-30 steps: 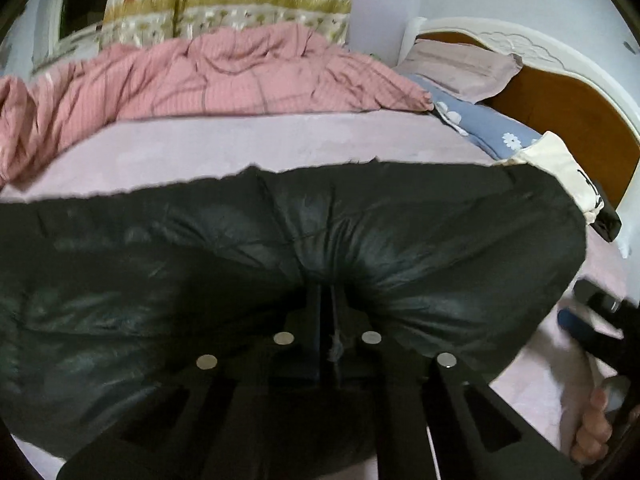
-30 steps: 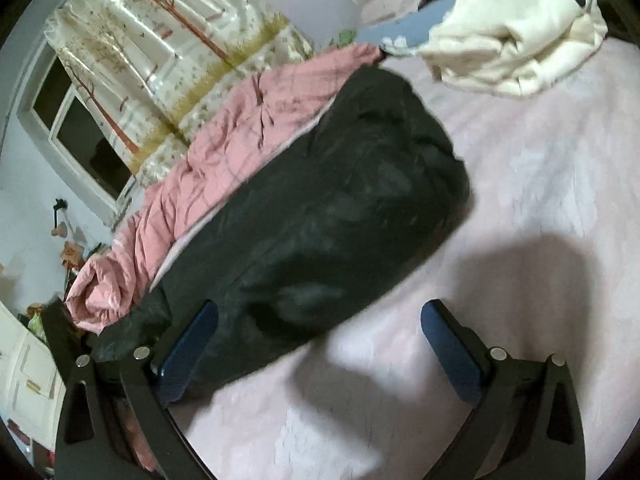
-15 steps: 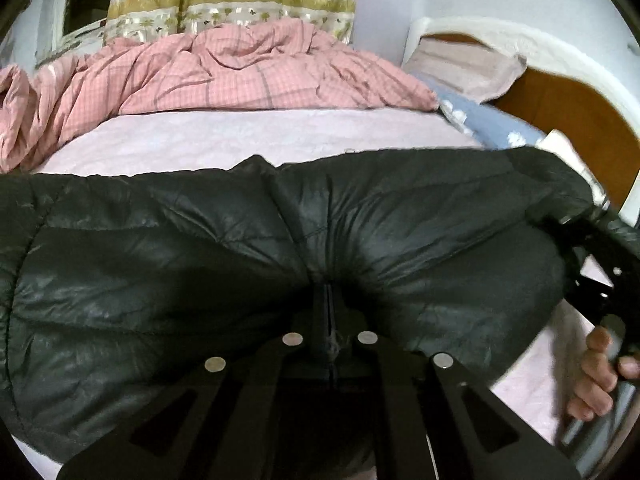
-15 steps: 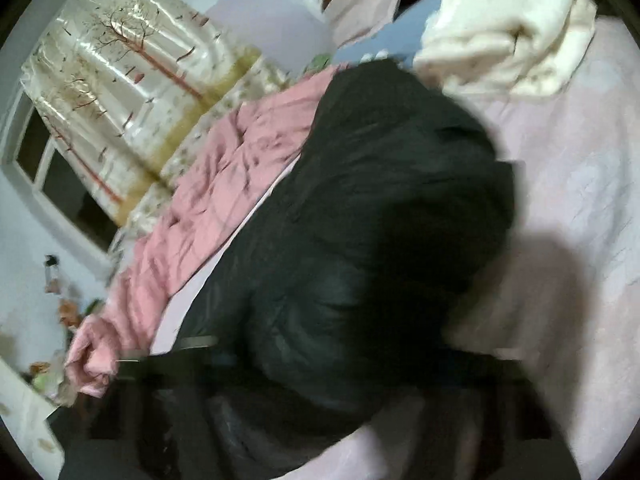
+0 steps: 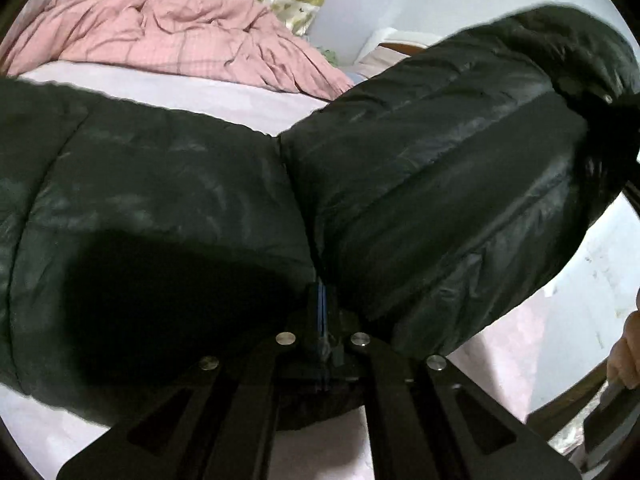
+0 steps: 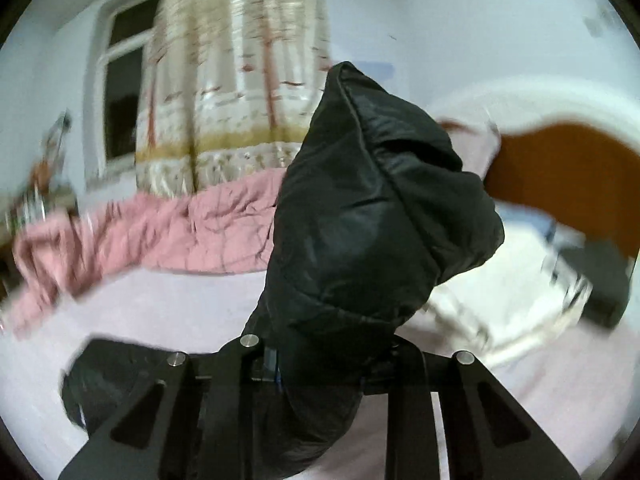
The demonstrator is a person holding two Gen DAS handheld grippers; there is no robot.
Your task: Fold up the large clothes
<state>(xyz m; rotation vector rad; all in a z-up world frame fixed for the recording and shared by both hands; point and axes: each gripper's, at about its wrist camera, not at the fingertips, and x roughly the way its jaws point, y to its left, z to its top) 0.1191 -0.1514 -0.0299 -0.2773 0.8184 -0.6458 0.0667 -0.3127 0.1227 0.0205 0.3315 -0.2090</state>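
Observation:
A black puffer jacket (image 5: 180,200) lies across the pink bed sheet (image 5: 208,94), and its right part rises toward the top right of the left wrist view. My left gripper (image 5: 322,300) is shut on the jacket's near edge, fabric bulging to both sides of the fingers. In the right wrist view an end of the jacket (image 6: 372,208) stands up, lifted off the bed. My right gripper (image 6: 320,360) has that end between its jaws, which are closing, and the pads press into the padding. A hand (image 5: 624,356) shows at the right edge.
A crumpled pink quilt (image 5: 180,36) lies along the far side of the bed under a patterned curtain (image 6: 240,80) and a window (image 6: 124,100). A cream garment (image 6: 500,300) and a dark object (image 6: 600,276) lie near the wooden headboard (image 6: 560,172).
My right gripper, wide open over the bed a second ago, has shut on the jacket's end and lifted it. The jacket's right side rose in the left wrist view; my left gripper kept its hold.

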